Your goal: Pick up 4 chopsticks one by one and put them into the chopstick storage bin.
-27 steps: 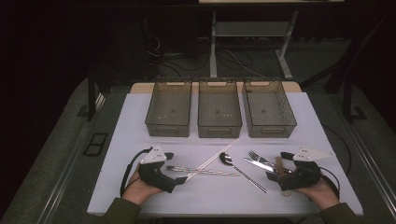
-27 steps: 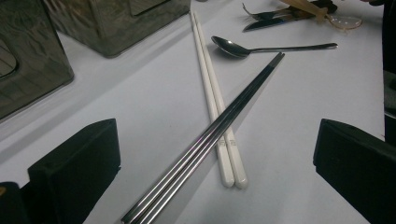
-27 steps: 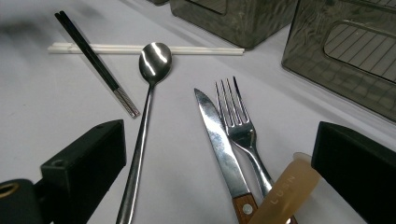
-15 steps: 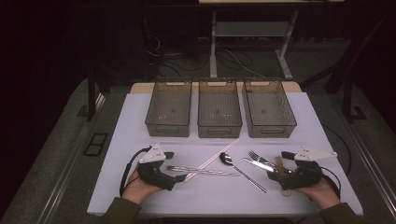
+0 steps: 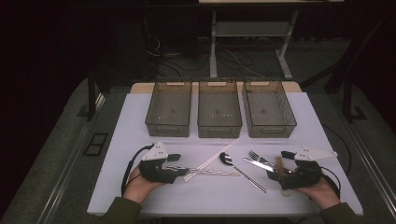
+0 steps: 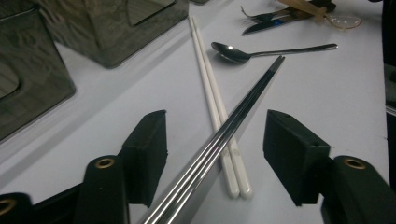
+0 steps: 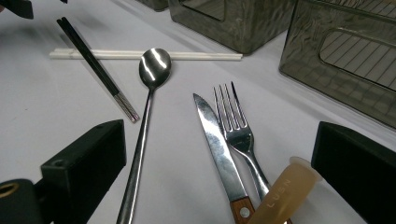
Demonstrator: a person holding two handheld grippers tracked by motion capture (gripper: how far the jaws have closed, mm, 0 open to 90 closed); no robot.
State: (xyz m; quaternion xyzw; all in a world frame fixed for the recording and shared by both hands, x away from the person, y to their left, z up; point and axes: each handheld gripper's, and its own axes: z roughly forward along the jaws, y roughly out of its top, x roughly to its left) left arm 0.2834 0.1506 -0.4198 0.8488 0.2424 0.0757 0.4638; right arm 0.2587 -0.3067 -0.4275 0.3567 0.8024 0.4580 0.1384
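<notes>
Nothing is shifted since a moment ago: the metal chopsticks (image 6: 247, 100) are straddled, ungripped, by the open left gripper (image 6: 212, 135), the knife (image 7: 208, 121) by the open right gripper (image 7: 222, 140); no pickup is begun.

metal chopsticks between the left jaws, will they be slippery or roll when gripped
Probably slippery: the metal chopsticks look polished and mirror-bright, so smooth pads may slide along them. They look stiff and straight, unlikely to bend. They lie crossed over the white chopsticks, so a push could make them pivot or roll off. The left gripper stands open around them, not touching.
</notes>
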